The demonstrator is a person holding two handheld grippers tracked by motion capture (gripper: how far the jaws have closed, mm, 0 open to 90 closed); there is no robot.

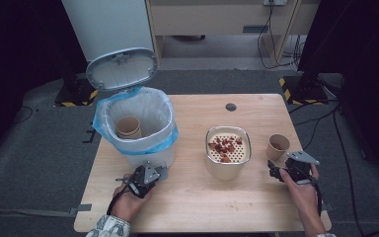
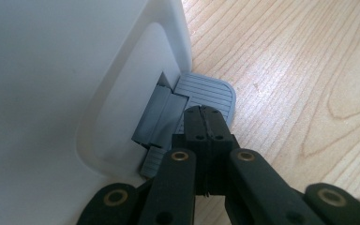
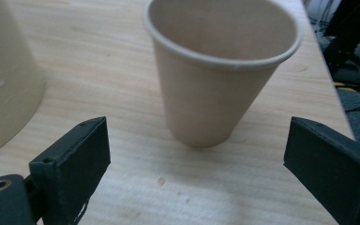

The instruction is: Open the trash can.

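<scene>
A white pedal bin (image 1: 137, 123) with a blue liner stands on the table's left, its lid (image 1: 122, 68) up and a paper cup (image 1: 128, 127) inside. My left gripper (image 1: 154, 174) (image 2: 206, 117) is shut, its tips resting on the bin's grey pedal (image 2: 206, 93). A brown paper cup (image 1: 278, 146) (image 3: 218, 61) stands upright at the right. My right gripper (image 1: 275, 172) (image 3: 194, 164) is open just in front of it, jaws wide on either side, not touching. A cream container (image 1: 228, 153) with a perforated insert holds reddish scraps (image 1: 224, 146).
The wooden table (image 1: 192, 207) has a dark round grommet (image 1: 231, 106) near its far edge. Grey carpet surrounds it. Black stands and cables sit at the far right, a white cabinet behind the bin. The cream container's side (image 3: 4, 70) is left of my right gripper.
</scene>
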